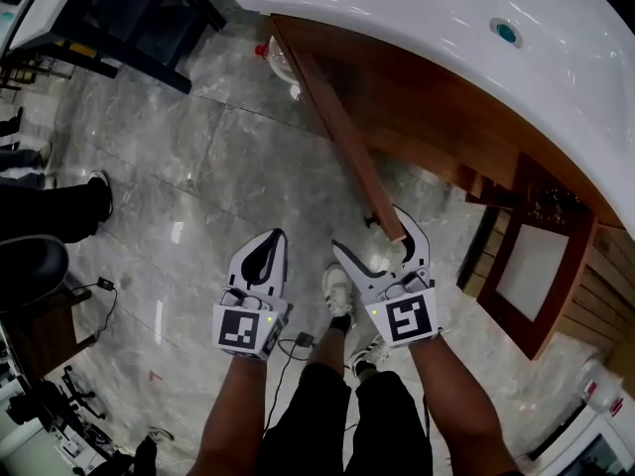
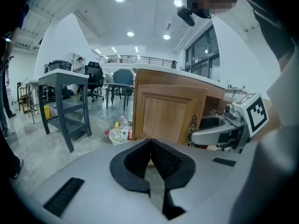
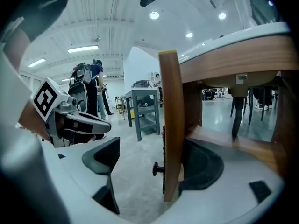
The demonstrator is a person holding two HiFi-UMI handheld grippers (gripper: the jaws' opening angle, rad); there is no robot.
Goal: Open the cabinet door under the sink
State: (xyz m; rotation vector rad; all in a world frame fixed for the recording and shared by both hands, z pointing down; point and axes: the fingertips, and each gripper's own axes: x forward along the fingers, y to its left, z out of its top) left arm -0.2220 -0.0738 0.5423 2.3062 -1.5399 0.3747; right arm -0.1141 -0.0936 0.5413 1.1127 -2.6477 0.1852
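One jaw of the spread right gripper point(image 3: 154, 168) touches the cabinet door point(image 3: 172, 125).

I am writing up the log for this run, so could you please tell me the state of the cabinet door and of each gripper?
right gripper: open, jaws astride the free edge of the cabinet door.
cabinet door: open, standing well out from the cabinet.
door knob: between the jaws, not gripped.
left gripper: jaws together, empty.

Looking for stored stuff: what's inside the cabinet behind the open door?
Behind the cabinet door, only a wooden board and a dark pipe show; the right gripper covers the rest.
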